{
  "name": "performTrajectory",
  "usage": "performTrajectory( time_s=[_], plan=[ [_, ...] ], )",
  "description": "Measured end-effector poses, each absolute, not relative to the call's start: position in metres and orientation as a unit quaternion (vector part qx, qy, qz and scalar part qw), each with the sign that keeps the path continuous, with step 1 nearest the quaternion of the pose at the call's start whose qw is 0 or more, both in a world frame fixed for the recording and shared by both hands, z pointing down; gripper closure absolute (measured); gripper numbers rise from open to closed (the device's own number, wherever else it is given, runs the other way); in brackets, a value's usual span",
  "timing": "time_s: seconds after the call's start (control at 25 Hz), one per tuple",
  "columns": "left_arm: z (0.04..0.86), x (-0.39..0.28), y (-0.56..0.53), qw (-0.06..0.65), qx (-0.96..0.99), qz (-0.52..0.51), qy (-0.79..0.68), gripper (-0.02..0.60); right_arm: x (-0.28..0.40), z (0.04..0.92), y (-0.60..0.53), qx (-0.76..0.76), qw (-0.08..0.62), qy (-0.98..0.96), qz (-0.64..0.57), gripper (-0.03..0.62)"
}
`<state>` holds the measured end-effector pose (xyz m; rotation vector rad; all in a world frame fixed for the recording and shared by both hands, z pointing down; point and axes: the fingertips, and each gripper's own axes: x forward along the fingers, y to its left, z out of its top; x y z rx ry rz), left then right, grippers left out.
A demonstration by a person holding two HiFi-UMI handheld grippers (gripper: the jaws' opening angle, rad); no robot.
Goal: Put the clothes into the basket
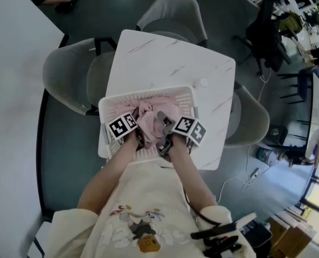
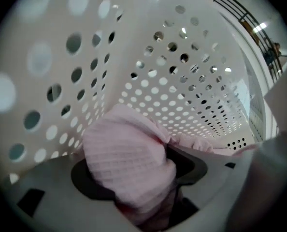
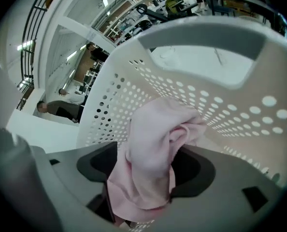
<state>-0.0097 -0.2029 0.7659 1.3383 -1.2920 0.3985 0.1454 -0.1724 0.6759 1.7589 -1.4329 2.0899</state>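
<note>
At the centre of the frame, in the white perforated basket (image 1: 146,92) on the marble-look table (image 1: 170,58), we held the pink garment (image 1: 149,118) with both tools. At left, our left gripper (image 2: 146,202) had its jaws pinched on a waffle-textured fold, low beside the basket's wall. At right, our right gripper (image 3: 134,202) had its jaws clamped on another bunch of pink cloth inside the rim.
</note>
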Motion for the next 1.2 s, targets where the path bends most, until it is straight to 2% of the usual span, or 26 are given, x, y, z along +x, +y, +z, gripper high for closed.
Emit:
performTrajectory(
  time_s=[0.4,0.88,1.2],
  plan=[
    [0.669,0.002,-0.205,0.5,0.656,0.157,-0.543,0.265,0.151,0.638,-0.163,0.572,-0.032,-0.477,0.667,0.264],
    [0.628,0.006,-0.169,0.496,0.653,0.124,-0.558,0.265,0.145,0.593,-0.151,0.551,-0.044,-0.543,0.632,0.264],
    [0.597,0.013,-0.146,0.516,0.642,0.057,-0.563,0.265,0.144,0.576,-0.129,0.527,-0.036,-0.586,0.614,0.266]
  ],
)
